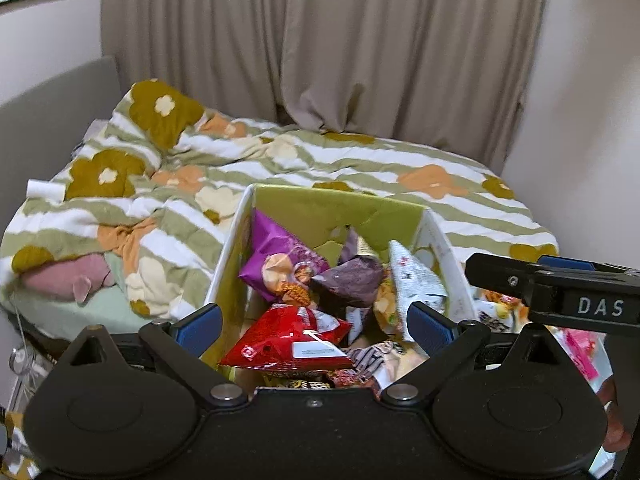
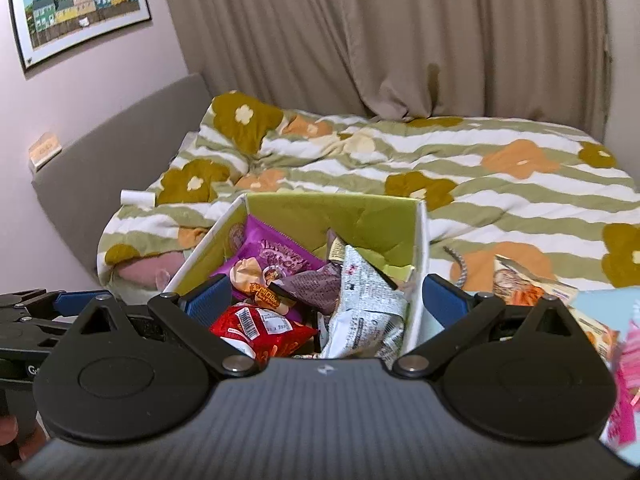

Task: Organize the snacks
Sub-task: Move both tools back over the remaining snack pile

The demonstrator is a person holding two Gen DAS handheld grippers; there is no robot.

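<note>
Directly ahead of both claws stood an open box (image 1: pixel 340 208) with a yellow-green inside and white outer walls, set at the near edge of a bed covered by a striped flowered duvet (image 1: pixel 360 160). The left claw (image 1: pixel 314 322) was spread wide and held nothing, its blue pads hanging over the near part of the box, with a red snack bag (image 1: pixel 288 344) lying in the box between and just below them. Farther in lay a bright purple bag (image 1: pixel 272 252) against the left wall, a dark purple packet (image 1: pixel 352 280) near the middle, and a silver printed packet (image 1: pixel 412 272) leaning toward the right wall. The right claw (image 2: pixel 326 304) was also wide and empty; its left pad sat over the box beside the red bag (image 2: pixel 260 328), while its right pad sat outside the box's right wall, so the wall and the silver packet (image 2: pixel 364 304) lay between its fingers. To the right of the box, on the bed, more snacks lay loose: an orange-printed bag (image 2: pixel 520 284) and something pink (image 2: pixel 628 368) at the near right edge. In the left wrist view the right claw entered from the right, beside the box.
</note>
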